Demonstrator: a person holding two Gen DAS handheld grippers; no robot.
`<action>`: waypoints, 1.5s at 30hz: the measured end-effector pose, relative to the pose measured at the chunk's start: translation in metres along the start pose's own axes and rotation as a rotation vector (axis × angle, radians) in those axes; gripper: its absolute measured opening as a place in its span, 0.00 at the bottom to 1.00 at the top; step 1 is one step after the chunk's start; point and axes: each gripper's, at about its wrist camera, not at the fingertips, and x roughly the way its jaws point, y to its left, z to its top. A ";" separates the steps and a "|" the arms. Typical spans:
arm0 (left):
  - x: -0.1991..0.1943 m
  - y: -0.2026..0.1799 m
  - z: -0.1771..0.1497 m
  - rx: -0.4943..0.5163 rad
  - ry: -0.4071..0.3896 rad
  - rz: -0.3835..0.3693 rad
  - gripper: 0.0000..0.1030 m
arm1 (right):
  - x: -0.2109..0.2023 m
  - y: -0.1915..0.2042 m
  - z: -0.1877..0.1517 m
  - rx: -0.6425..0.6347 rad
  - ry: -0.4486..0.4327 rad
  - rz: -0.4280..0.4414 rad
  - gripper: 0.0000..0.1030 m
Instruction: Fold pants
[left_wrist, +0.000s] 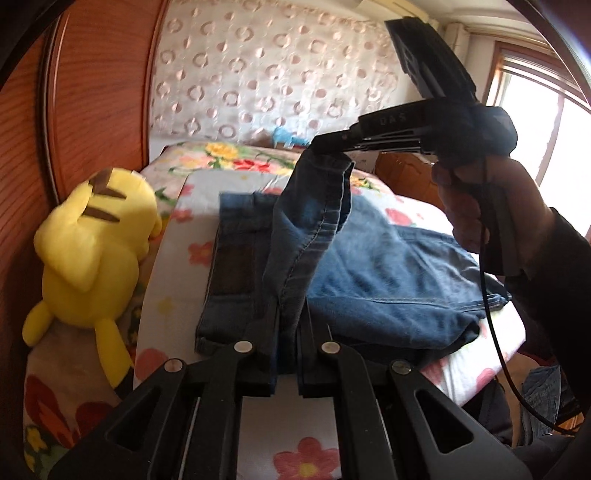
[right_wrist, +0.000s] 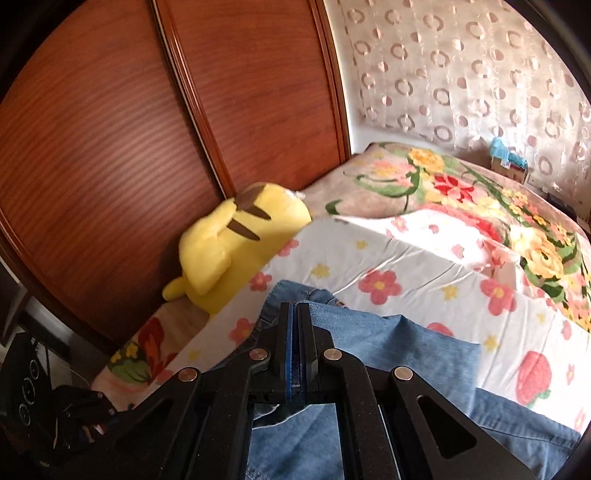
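Far to the left of the left gripper's (left_wrist: 291, 332) jaws, a yellow plush toy (left_wrist: 96, 251) lay on its side against the wooden wardrobe (left_wrist: 96, 92), partly on a flowered blanket (left_wrist: 55, 369). The bed sheet (left_wrist: 177, 266) with small pink flowers covered the bed under and ahead of the jaws.

The jeans (left_wrist: 369, 280) lay on this sheet, just ahead of the left jaws and to their right. The left jaws were pressed almost together and pinched a strip of the denim, which rose from between them up to the right gripper (left_wrist: 325, 142). That gripper was higher and farther ahead, held by the person's hand (left_wrist: 476, 206) in a dark sleeve, and its jaws pinched the hem of the same lifted part. So this part of the jeans hung stretched between both grippers, above the rest of the cloth.

In the right wrist view, the right gripper (right_wrist: 294, 314) showed its jaws closed tightly on the blue cloth, and the jeans (right_wrist: 406, 354) spread below and to the right of them. The toy (right_wrist: 236, 243) was ahead and to the left of these jaws. Farther right lay the sheet (right_wrist: 406, 258), then the blanket (right_wrist: 480, 199), and a curtain (right_wrist: 461, 66) with ring patterns hung behind the bed.
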 end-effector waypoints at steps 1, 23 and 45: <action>0.003 0.001 -0.001 -0.006 0.005 0.005 0.07 | 0.003 0.001 0.001 0.002 0.006 -0.002 0.02; 0.013 0.005 -0.005 -0.002 -0.003 0.115 0.45 | 0.028 -0.024 -0.003 0.045 -0.090 -0.077 0.20; -0.009 -0.032 0.018 0.071 -0.084 0.150 0.49 | -0.128 -0.101 -0.225 0.082 -0.081 -0.285 0.20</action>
